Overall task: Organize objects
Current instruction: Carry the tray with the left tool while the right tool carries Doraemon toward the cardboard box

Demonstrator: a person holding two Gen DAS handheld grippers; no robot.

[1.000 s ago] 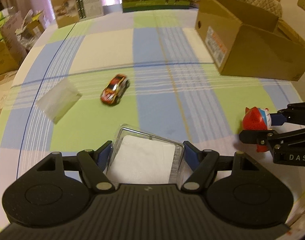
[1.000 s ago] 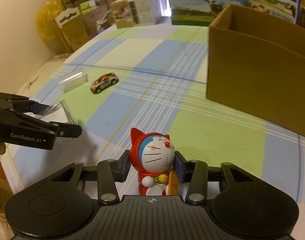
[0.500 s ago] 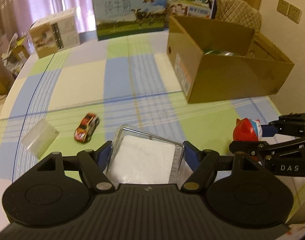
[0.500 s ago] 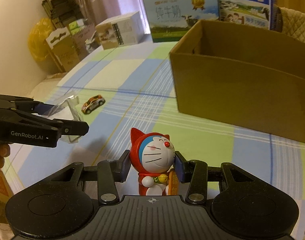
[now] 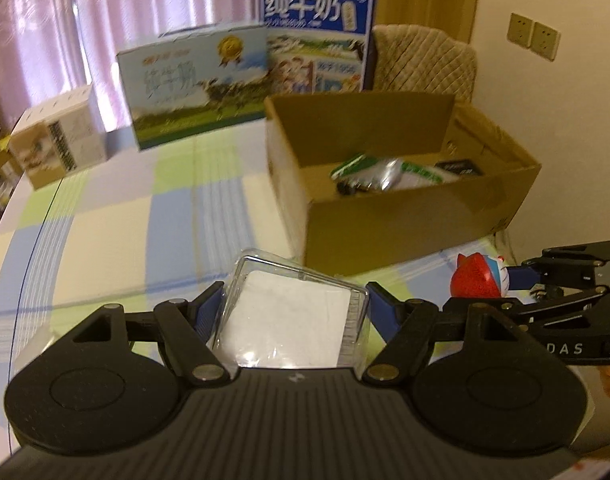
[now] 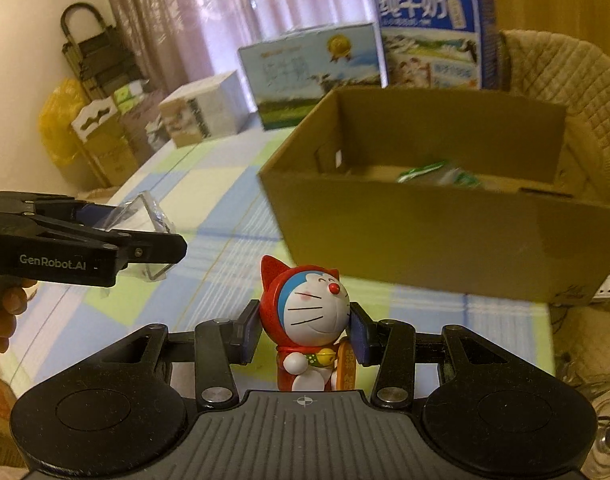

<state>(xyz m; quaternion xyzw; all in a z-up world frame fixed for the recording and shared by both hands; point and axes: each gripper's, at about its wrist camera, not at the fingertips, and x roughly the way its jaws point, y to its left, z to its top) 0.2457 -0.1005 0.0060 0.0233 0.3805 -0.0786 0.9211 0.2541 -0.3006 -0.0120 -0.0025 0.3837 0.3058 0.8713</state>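
Observation:
My left gripper (image 5: 293, 312) is shut on a clear plastic box (image 5: 289, 320) with a white pad inside, held above the checked tablecloth. My right gripper (image 6: 305, 328) is shut on a red-hooded cat figurine (image 6: 309, 320), upright between the blue pads. Each gripper shows in the other's view: the right gripper (image 5: 517, 280) with the figurine (image 5: 479, 280) at the far right, the left gripper (image 6: 161, 236) with the clear box (image 6: 139, 216) at the left. An open cardboard box (image 5: 405, 216) (image 6: 445, 236) stands ahead of both, with green-and-white packets (image 5: 369, 172) inside.
Two milk cartons (image 5: 193, 84) (image 5: 317, 40) and a small white box (image 5: 53, 136) stand at the table's far edge. A quilted chair back (image 5: 425, 60) is behind the cardboard box. Stacked boxes and a yellow bag (image 6: 61, 128) sit off the table's left side.
Both grippers have risen and moved toward the cardboard box, so its inside now shows. The toy car and the flat clear piece on the cloth have dropped out of view.

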